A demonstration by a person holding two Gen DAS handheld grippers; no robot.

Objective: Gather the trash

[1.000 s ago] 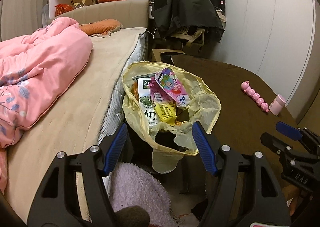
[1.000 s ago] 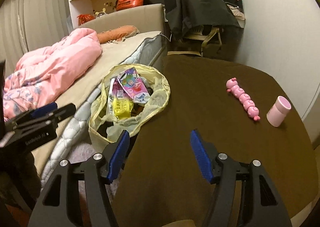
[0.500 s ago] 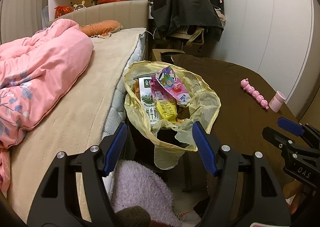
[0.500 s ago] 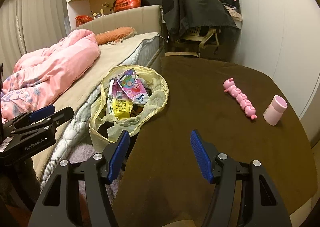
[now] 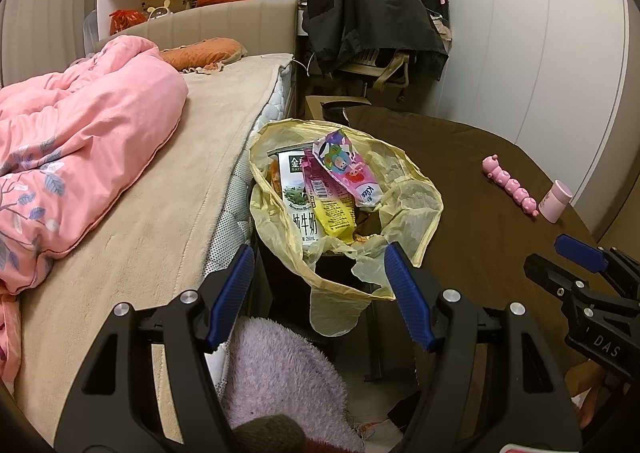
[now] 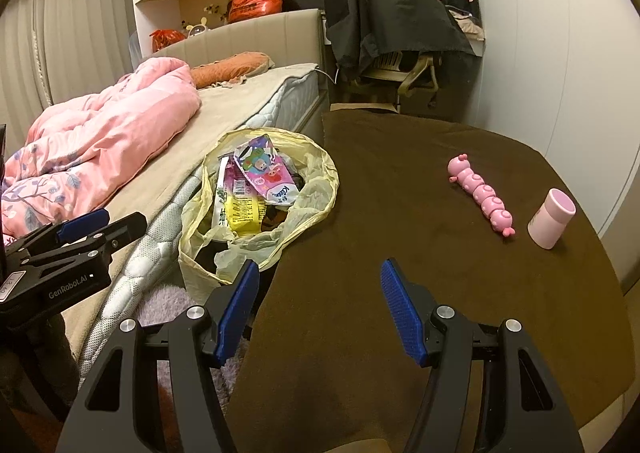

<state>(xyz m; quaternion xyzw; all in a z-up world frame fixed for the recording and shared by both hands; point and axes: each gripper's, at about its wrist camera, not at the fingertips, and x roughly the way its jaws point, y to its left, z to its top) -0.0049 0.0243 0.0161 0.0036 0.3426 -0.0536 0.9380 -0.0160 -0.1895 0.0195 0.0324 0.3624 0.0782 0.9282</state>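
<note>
Two grippers are seen, both spread wide with nothing held: the left gripper (image 5: 320, 293) is hung low in front of the bin bag (image 5: 404, 205), the right gripper (image 6: 318, 305) over the near edge of the brown table (image 6: 400, 213). The bag is wedged between the bed (image 5: 180, 181) and the table's left edge, its yellow rim flopped partly onto the tabletop. Inside, a milk carton (image 5: 298, 197), a pink wrapper (image 5: 344, 169) and a yellow packet (image 5: 334, 213) are piled up to the rim.

No loose trash is visible on the table; only a pink caterpillar toy (image 6: 482, 195) and a pink cup (image 6: 551, 218) are left near its right edge, just beside each other.

Risks, as judged:
- The toy or cup could be mistaken for trash and binned, given that nothing else is in reach.
- The pile could be tipped out if the bag is lifted by one side only, since the wrappers stand proud of the rim.
- The thin film could be torn or slipped if only a small fold is pinched.
- The grippers could be knocked together when both are brought to the rim.
</note>
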